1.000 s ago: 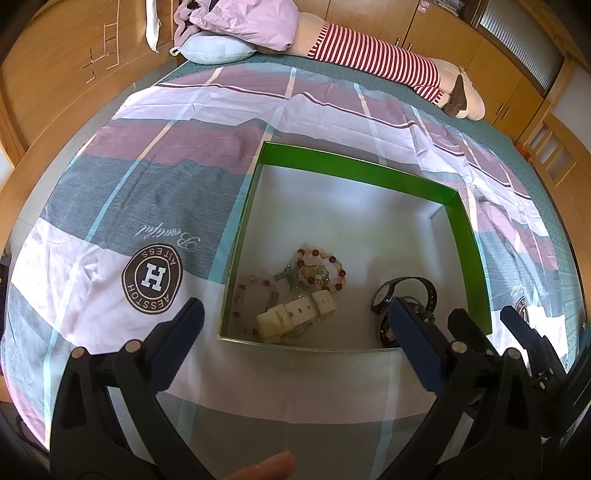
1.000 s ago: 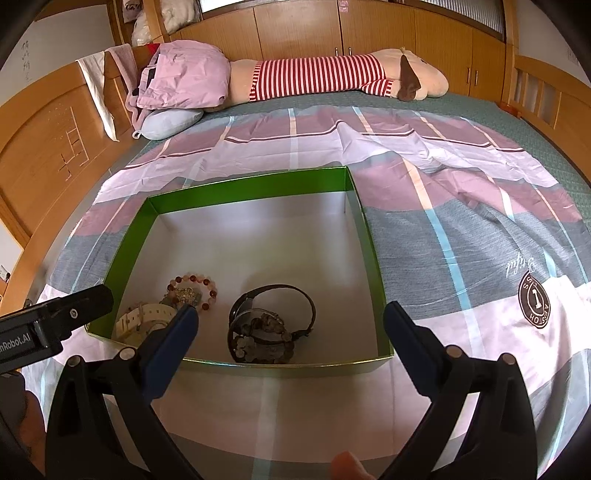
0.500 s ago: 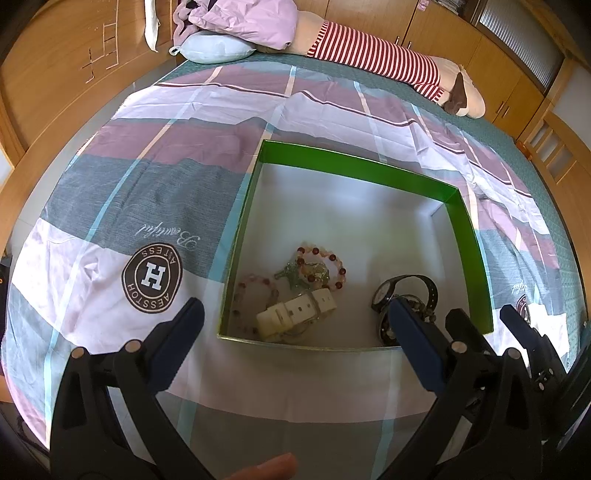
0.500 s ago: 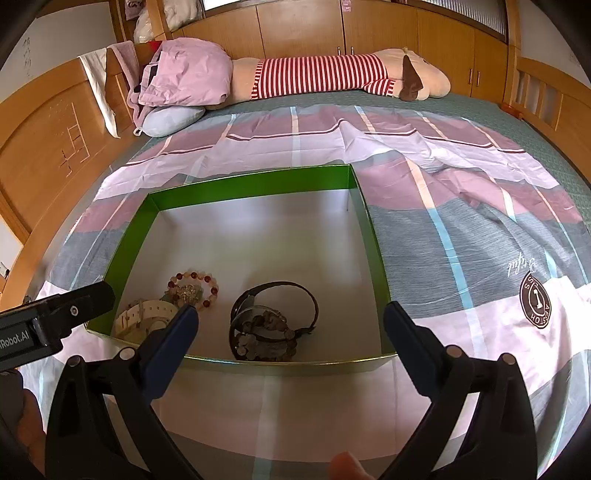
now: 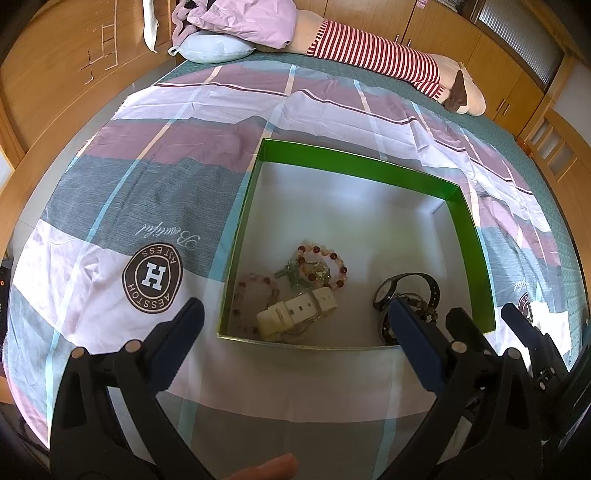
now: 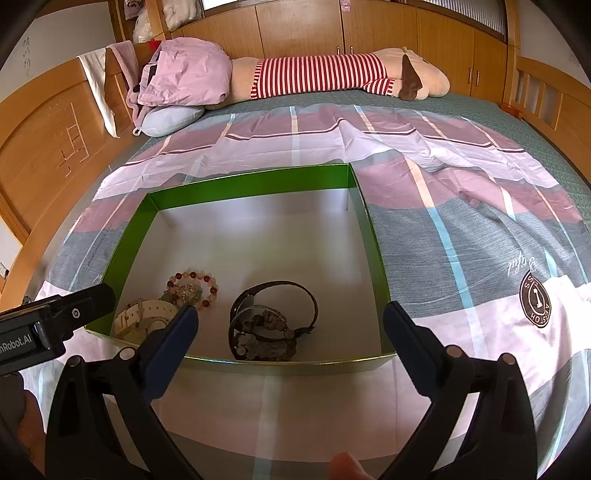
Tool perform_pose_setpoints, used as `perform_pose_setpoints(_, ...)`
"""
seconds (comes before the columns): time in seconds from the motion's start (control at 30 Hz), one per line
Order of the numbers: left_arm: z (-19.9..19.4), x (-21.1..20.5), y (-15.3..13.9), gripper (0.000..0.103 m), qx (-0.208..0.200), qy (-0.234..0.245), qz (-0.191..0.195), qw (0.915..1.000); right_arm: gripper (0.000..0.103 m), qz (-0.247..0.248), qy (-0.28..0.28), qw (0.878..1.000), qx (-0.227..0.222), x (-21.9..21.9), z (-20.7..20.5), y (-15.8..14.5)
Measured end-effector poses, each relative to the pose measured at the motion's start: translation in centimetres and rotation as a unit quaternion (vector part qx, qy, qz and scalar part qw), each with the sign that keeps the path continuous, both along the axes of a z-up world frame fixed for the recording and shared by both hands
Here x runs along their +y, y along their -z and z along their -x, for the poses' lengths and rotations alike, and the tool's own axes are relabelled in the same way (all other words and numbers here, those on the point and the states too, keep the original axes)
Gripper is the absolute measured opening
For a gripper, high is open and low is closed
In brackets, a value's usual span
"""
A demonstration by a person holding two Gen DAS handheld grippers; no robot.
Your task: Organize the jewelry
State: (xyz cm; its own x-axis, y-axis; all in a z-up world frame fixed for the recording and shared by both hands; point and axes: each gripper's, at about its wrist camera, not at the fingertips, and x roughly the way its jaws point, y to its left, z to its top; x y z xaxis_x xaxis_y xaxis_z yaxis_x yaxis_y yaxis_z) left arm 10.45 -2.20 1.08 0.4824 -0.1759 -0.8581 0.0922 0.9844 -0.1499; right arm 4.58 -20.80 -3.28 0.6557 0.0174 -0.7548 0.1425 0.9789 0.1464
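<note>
A bed covered by a striped quilt [image 5: 155,177] in mauve, grey and white fills both views, with a wooden headboard [image 6: 48,155] on the left and wooden cupboards [image 6: 303,26] along the far wall. At the far end lie a long plush toy [image 6: 332,74] in a red-and-white striped shirt, a pink garment [image 6: 184,77] heaped on its left part, and a pale blue pillow [image 6: 170,120] just below that heap. In the middle of the quilt sits an open green box [image 5: 354,166] with a white floor; all the jewelry lies in its near half. A black watch [image 6: 275,295] rests near the centre-right, touching a dark bead bracelet [image 6: 264,345] at the near wall. To the left are a cream watch [image 5: 297,308], a red-and-pink bead bracelet [image 5: 332,258] around a small green-grey trinket [image 5: 295,275], and a paler pink bracelet [image 5: 255,288] by the left wall. The left gripper [image 5: 293,317] and the right gripper [image 6: 290,321] hover over the near rim, each with its blue-tipped fingers spread wide apart and holding nothing. A fingertip [image 5: 266,469] shows at the bottom edge of the left wrist view.
</note>
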Motion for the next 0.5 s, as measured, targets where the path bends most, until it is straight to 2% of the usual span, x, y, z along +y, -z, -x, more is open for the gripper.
perform_pose_setpoints(0.5, 0.1, 0.18, 0.21, 0.101, -0.006, 0.004, -0.01, 0.9999, 0.1, 0.001, 0.002, 1.0, 0.001, -0.05, 0.05, 0.06)
